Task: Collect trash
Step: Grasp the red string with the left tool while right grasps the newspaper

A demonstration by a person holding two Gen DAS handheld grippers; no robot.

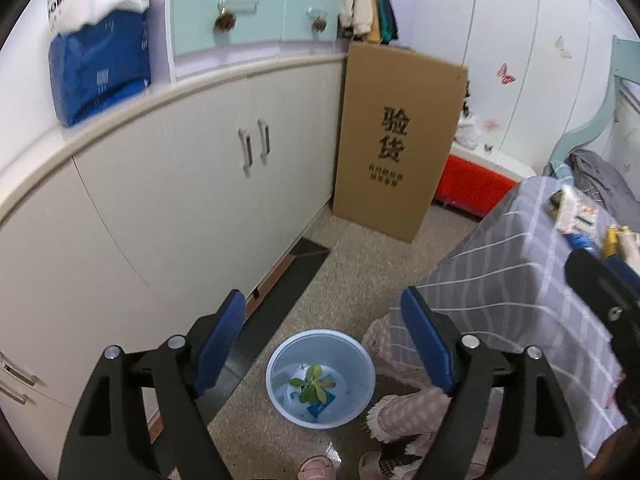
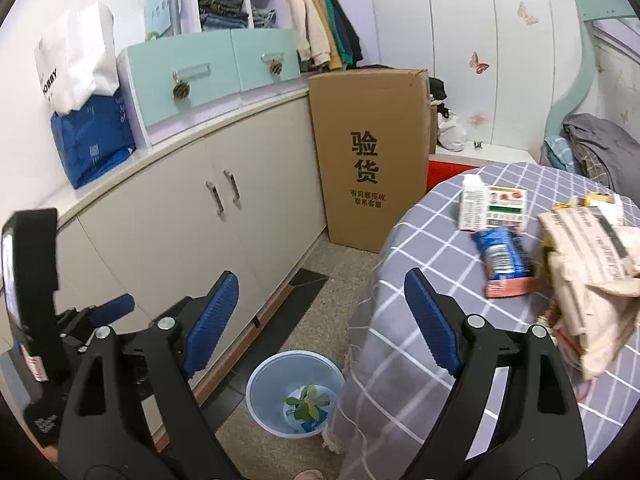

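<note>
Both grippers stand with their blue-padded jaws spread wide and nothing between them: the left gripper (image 1: 323, 340) hangs above a pale blue bin (image 1: 320, 378) on the floor, and the right gripper (image 2: 320, 322) points at the edge of a round table (image 2: 432, 240) in a grey checked cloth. Inside the bin lie a green leafy sprig (image 1: 311, 388) and a blue wrapper. On the table rest a white carton (image 2: 491, 207), a blue snack packet (image 2: 504, 262) just beside it, and crumpled brown paper (image 2: 588, 280).
</note>
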